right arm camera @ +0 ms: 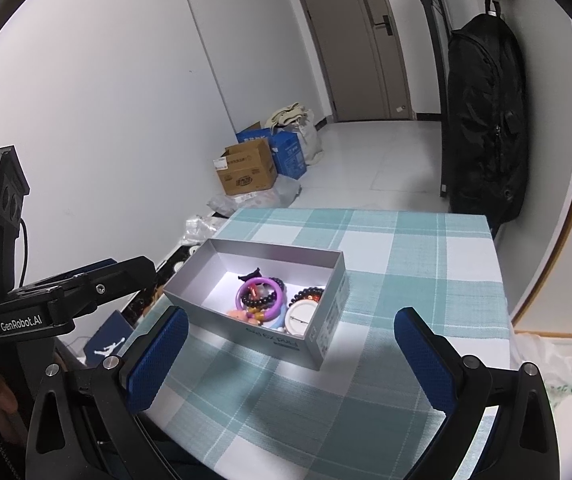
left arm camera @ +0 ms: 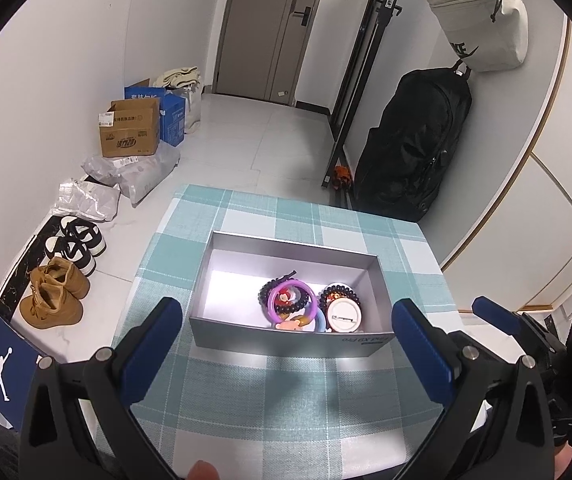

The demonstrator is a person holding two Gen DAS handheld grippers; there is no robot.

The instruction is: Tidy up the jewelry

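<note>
The jewelry [left arm camera: 310, 304] already sits piled in the gray box [left arm camera: 286, 338] in the middle of the checked tabletop [left arm camera: 270, 400], so little looks left, and both the left gripper [left arm camera: 286, 344] and right gripper [right arm camera: 292, 356] hang wide apart, holding nothing.

We are looking at a shallow, open grey box [left arm camera: 286, 336] sitting flat on a bench [left arm camera: 246, 392] covered in teal and white checks. The jewelry is lying heaped at one end of the box, leaving the other end showing bare white floor. A glossy purple bangle [left arm camera: 291, 298] is resting on top of the heap, overlapping a bracelet of dark round beads [left arm camera: 264, 292]. A second dark beaded bracelet [left arm camera: 340, 291] is lying just beside it, touching a round white case [left arm camera: 343, 312]. A small orange charm [left arm camera: 291, 325] and a pale blue ring [left arm camera: 320, 320] are sitting against the near wall.
</note>
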